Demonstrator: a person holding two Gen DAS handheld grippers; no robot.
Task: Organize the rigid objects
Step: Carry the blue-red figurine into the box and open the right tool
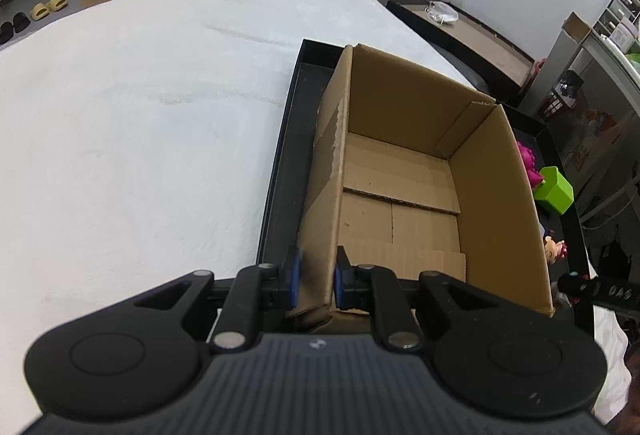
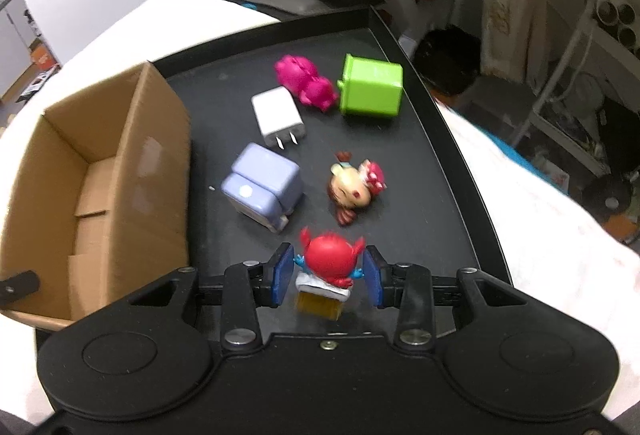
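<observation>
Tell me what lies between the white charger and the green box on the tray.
In the right wrist view, the pink pig figurine lies between the white charger and the green box, its snout end close to the box.

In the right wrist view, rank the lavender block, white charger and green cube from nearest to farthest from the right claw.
Measured from the right claw, which grips the red figurine:
1. Lavender block, just ahead, on the left.
2. White charger, farther ahead, beside the pink pig.
3. Green cube, far right of the black tray.
</observation>
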